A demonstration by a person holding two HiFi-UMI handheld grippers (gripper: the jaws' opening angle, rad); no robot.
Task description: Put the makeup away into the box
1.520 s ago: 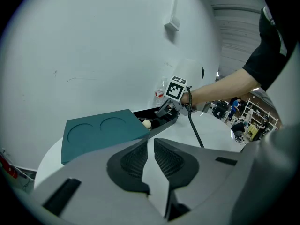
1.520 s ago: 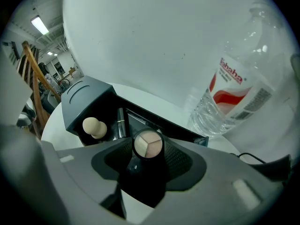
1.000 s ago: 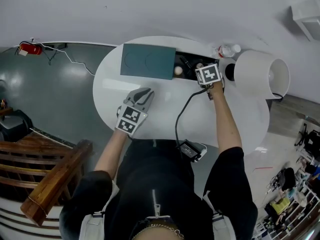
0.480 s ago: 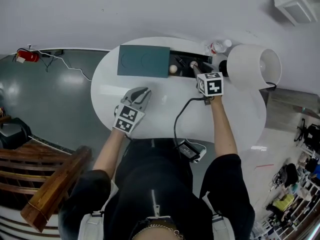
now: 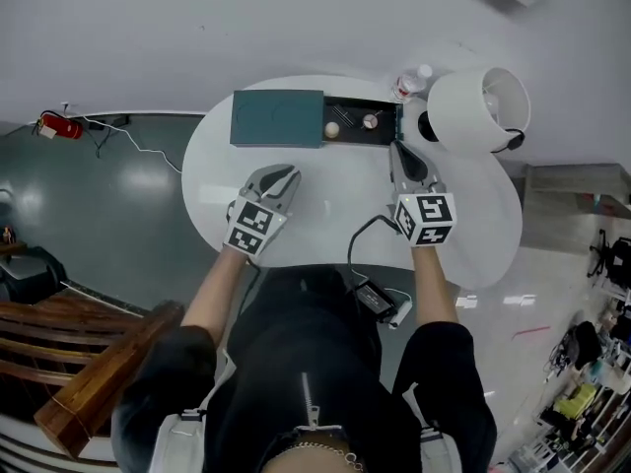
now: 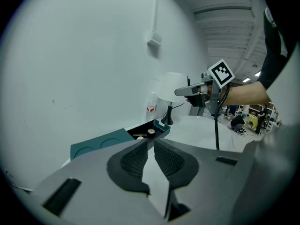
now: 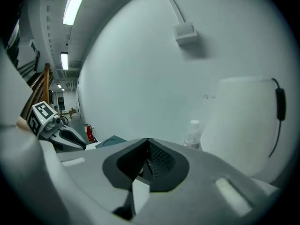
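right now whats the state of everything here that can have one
box, open, makeup inside
lid, off, flat beside the box
left claw, open a crack, empty
right claw, just closed, shut, empty
bottle, upright, capped
lamp, standing, lit or not unclear

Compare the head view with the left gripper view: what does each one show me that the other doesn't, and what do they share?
Head view only: the red fire extinguisher, the wooden furniture, and the small device at the table's near edge. Left gripper view only: the left gripper, its jaws slightly apart with nothing between them, and the ceiling. Both: the teal lid, the open black box with small items inside, the bottle, the white lamp and the right gripper held above the table.
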